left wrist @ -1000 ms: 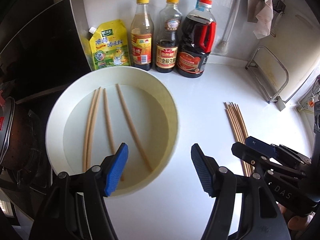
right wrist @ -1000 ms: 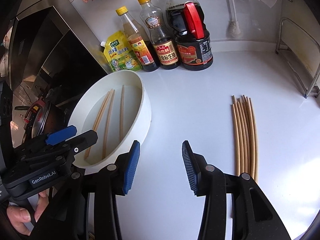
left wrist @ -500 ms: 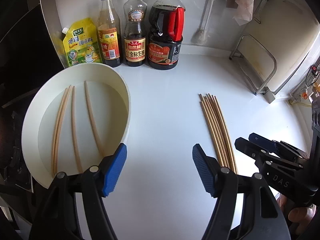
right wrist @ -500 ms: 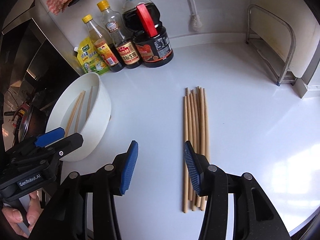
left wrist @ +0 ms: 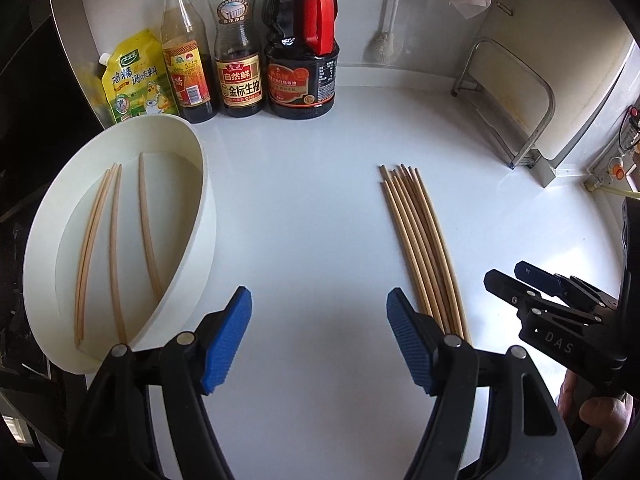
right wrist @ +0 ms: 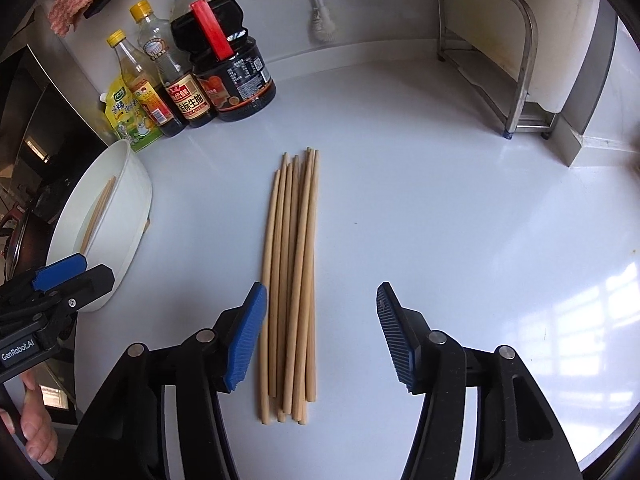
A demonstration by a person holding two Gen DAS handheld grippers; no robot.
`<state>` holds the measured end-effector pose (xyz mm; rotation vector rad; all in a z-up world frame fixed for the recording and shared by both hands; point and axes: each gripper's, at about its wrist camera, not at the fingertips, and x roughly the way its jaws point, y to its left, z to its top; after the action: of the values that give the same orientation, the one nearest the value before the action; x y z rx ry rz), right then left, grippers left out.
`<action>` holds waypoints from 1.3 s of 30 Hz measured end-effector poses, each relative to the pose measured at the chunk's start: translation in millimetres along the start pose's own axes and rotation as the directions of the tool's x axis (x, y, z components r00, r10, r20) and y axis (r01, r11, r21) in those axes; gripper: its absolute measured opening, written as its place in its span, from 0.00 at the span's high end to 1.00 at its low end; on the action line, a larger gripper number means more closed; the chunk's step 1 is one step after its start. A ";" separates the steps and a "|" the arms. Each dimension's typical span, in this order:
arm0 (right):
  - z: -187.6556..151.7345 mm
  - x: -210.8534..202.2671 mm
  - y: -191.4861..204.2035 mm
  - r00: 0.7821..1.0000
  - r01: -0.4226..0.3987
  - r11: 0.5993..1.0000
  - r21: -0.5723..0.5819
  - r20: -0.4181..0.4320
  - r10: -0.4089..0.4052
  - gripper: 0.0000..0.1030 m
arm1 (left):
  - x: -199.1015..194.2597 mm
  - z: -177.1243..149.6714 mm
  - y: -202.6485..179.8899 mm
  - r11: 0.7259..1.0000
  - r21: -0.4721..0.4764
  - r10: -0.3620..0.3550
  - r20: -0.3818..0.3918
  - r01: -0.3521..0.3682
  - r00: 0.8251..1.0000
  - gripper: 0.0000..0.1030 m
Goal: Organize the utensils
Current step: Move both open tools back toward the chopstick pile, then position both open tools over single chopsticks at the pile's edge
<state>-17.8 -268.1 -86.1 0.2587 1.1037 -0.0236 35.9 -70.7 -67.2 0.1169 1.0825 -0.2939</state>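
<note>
A bundle of several wooden chopsticks lies on the white counter. My right gripper hangs over the bundle's near half. Its jaws are opening, and the sticks lie between them close to the left pad, untouched. My left gripper is over bare counter with its jaws opening and nothing between them. In that view the bundle passes just behind its right finger. A white bowl to the left holds several more chopsticks. The bowl also shows at the left of the right wrist view.
Three sauce bottles and a yellow seasoning pouch stand along the back wall. A metal rack stands at the back right, with a brush hanging on the wall. A dark stove and pot lie left of the bowl.
Both grippers moved right, away from the bowl and toward the chopstick bundle. The right gripper now straddles the bundle. Both pairs of jaws stand wider.
</note>
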 end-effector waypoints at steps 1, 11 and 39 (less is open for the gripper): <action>-0.8 2.9 -2.2 1.000 0.001 1.000 0.000 -0.003 -0.001 0.46 | 1.8 -1.0 -1.1 1.000 -0.004 0.002 0.001 -0.002 1.000 0.30; -5.4 23.7 -8.3 1.000 0.023 0.998 -0.050 -0.014 -0.024 0.46 | 27.6 -10.7 -13.4 0.999 -0.039 -0.007 -0.005 0.007 1.000 0.24; -7.2 39.2 -7.6 0.999 0.021 0.995 -0.101 0.050 -0.016 0.46 | 69.0 -14.4 -12.2 0.994 -0.106 0.026 0.023 -0.023 0.999 0.23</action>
<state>-7.6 -269.7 -125.3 0.1560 1.0550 0.0098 50.1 -91.3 -134.2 0.0320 1.0696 -0.2148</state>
